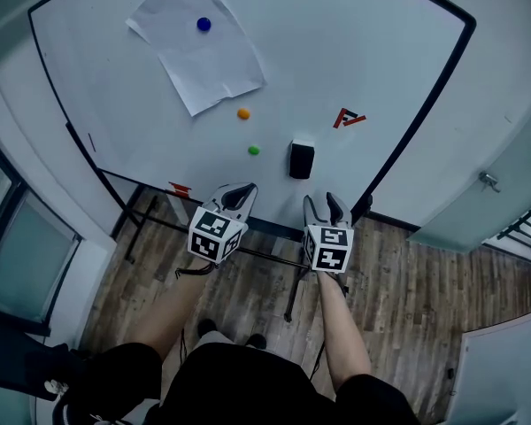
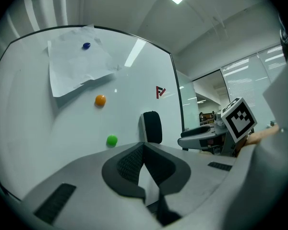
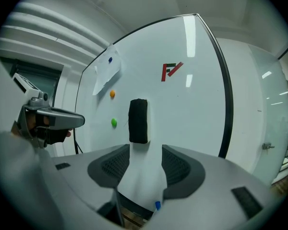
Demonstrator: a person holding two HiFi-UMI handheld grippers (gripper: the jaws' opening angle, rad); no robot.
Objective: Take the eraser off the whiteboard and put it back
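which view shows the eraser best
The right gripper view: the eraser sits centred and large, straight ahead of the right gripper and its open jaws. The head view shows it small from above; the left gripper view, obliquely and smaller.

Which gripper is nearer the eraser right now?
Right. The right gripper faces the eraser, just short of it, jaws open; the left gripper is farther off, to the eraser's left.

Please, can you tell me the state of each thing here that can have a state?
eraser: stuck upright on the whiteboard, untouched.
paper sheet: held on the whiteboard by the blue magnet, tilted.
left hand-held gripper: shut, empty.
right hand-held gripper: open, empty, pointing at the eraser.
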